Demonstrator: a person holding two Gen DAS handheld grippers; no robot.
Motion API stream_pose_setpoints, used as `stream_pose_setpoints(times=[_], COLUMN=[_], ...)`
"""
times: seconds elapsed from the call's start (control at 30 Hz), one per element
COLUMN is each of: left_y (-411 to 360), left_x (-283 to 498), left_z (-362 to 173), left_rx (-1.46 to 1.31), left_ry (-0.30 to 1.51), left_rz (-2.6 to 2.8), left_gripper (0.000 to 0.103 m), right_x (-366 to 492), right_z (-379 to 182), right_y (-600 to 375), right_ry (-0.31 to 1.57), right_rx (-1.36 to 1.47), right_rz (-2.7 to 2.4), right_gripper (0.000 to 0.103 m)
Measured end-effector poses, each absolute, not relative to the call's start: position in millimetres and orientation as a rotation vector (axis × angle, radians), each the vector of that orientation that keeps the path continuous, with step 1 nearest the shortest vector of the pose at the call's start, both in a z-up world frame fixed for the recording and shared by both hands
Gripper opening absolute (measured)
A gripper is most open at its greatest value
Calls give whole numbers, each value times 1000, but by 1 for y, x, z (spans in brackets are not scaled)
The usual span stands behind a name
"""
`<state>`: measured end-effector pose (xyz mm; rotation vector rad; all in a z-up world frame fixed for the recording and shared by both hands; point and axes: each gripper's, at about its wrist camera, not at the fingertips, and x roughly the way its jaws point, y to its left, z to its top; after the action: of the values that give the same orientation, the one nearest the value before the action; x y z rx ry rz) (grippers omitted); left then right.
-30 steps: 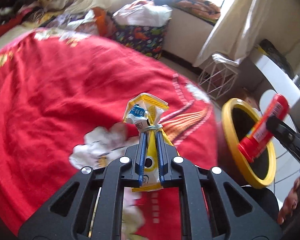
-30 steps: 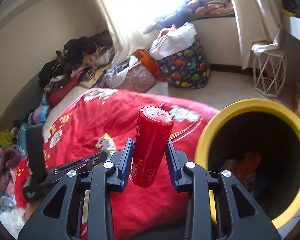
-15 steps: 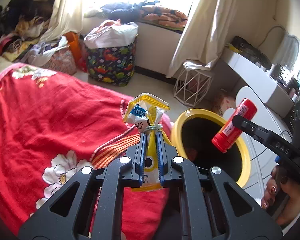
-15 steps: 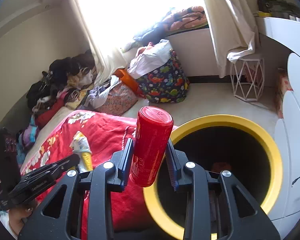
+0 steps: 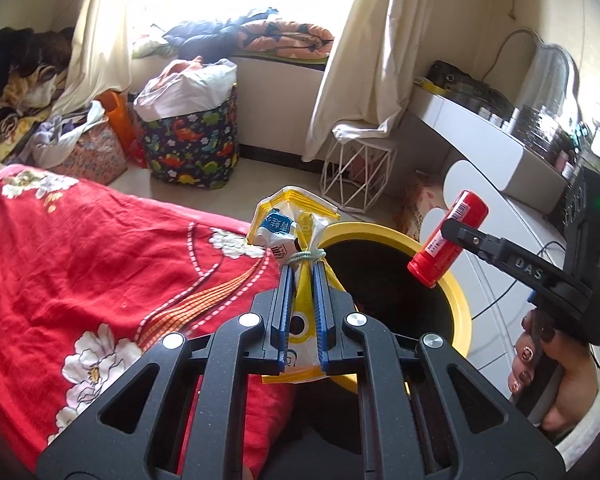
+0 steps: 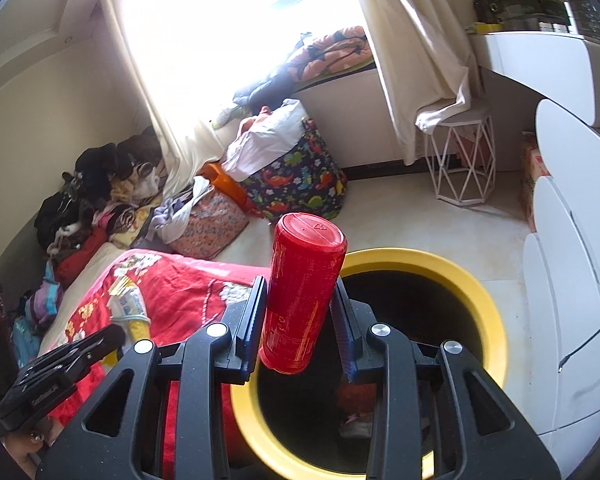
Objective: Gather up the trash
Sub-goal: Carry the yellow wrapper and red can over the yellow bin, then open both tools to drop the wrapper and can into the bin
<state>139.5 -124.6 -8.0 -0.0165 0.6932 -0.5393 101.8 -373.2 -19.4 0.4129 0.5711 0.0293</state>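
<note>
Two trash items, both held: red can point(image 6: 302, 298) clamped btwn right gripper point(image 6: 298, 316) fingers, above yellow bin point(image 6: 488, 320) opening; yellow snack wrapper point(image 5: 302, 280) w/ rubber band pinched tight in left gripper point(image 5: 303, 308), over bin rim beside red blanket point(image 5: 100, 264).

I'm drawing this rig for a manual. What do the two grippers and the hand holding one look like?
Both grippers, left gripper and right gripper, are matte black plastic with triangular cut-outs, silver screw heads and blue ribbed fingers. The right one's side reads "DAS" in raised letters. The right hand has dark glossy nails with small decorations and a pale sleeve.
</note>
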Motion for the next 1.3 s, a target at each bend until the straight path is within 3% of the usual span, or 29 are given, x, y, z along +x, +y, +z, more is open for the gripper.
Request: stream_pose_setpoints(times=[1.3], left_y=[-236], left_x=[146], left_z=[-58], left_rx=[209], left_ry=[778], left_rz=[-656], left_gripper=[6], right_x=[98], right_z=[-68], right_y=[-438], right_ry=[679], right_rx=[482], right_rz=[-82], right_gripper=[31])
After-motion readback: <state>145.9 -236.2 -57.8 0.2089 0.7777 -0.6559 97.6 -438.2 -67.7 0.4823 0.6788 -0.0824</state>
